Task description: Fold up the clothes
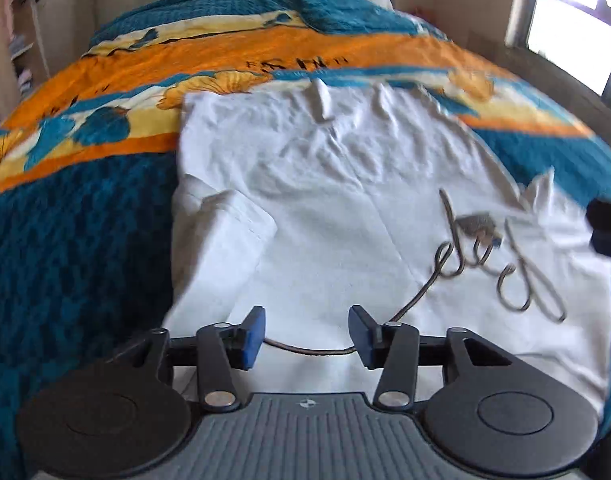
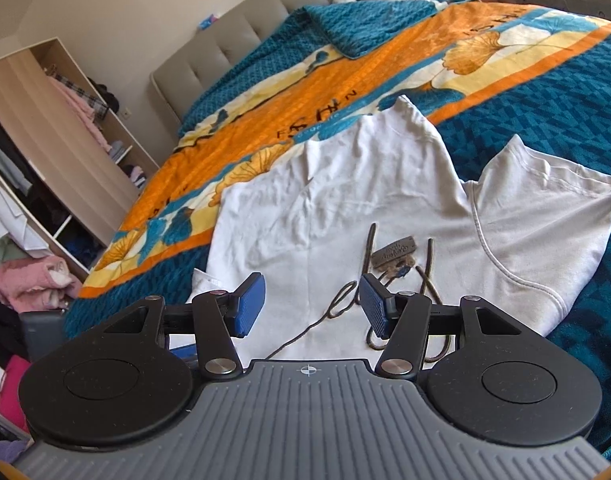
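- Left wrist view: left gripper spread wide, blue pads well apart, nothing between them; poised above near edge of white shirt.
- Brown cord seen across the gap between the pads, lying on the cloth below; contact with pads not determinable.
- Shirt spread flat on bed blanket, teal with orange and yellow floral band; left sleeve folded inward over the body of the shirt.
- Cord loops and small brown tag lying on right half of shirt.
- Dark blurred shape at right frame edge, just beside shirt; identity unclear.
- Right wrist view: right gripper likewise wide open, pads holding nothing; hovering over lower middle of shirt.
- Cord and printed tag just ahead of right pad; cord partly hidden behind that finger.
- Seen only from right wrist: right sleeve laid out to the side with curved seam; open wardrobe with hanging clothes; pink pile at left; padded headboard.
- Seen only from left wrist: folded left sleeve, bright window at upper right.
- Left wrist view motion-blurred; right wrist view sharp.
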### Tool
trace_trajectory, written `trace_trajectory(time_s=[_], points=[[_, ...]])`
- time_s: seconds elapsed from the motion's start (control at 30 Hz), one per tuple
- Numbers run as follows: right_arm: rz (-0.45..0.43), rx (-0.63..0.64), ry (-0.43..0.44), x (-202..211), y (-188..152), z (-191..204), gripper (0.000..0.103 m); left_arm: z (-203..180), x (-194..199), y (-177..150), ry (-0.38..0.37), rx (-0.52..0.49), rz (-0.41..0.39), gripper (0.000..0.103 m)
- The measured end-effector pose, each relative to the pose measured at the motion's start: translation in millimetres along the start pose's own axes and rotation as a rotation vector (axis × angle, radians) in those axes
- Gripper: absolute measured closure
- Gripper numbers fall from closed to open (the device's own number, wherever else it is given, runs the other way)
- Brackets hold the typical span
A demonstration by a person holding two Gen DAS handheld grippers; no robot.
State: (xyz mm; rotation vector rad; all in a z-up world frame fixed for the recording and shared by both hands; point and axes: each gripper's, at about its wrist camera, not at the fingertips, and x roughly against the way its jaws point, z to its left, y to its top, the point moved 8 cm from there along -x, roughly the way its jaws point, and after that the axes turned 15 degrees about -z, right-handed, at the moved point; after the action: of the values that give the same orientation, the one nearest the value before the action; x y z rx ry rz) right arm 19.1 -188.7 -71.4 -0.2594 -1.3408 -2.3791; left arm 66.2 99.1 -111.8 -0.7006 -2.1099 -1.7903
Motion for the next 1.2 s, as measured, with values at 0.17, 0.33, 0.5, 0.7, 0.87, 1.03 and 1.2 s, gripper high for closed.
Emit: trace_trajectory(time_s=[0.17,0.33,0.5,0.7,0.87,1.03,1.2], points=[[0.005,-0.035,0.003,-4.3,-1.7,-6.2,0.044,68.0,18.5,43.0,0.011,0.418,-0.106,0.052],[0.025,-0.049,0.017,-5.8,-8.8,-5.2,0.044,99.7,-40.8,30.0,-0.025,0.613,0.067,0.056],[0.024,-0.032,0.009,-1.3,-8.4,-9.9,0.042,97.8,-76.6,17.7,-0.060,0.634,0.138,0.056],[0.032,-0.048,-0.004,-2.8,-10.0,-16.9,0.042,86.1,-95.2,16.8,-0.240,0.790,0.160,0.057],[0.040,-0.044,-0.004,-3.1,-12.6,-17.2,0.042,81.0,-96.9,22.2,-0.282,0.860,0.122,0.076],[0.039,-0.045,-0.005,-1.3,-12.6,-18.7,0.042,77.4,-85.8,30.1,-0.148,0.677,0.094,0.085],[0.044,-0.051,-0.002,-0.5,-16.4,-16.9,0.042,73.1,-76.8,38.4,0.029,0.403,0.091,0.081]])
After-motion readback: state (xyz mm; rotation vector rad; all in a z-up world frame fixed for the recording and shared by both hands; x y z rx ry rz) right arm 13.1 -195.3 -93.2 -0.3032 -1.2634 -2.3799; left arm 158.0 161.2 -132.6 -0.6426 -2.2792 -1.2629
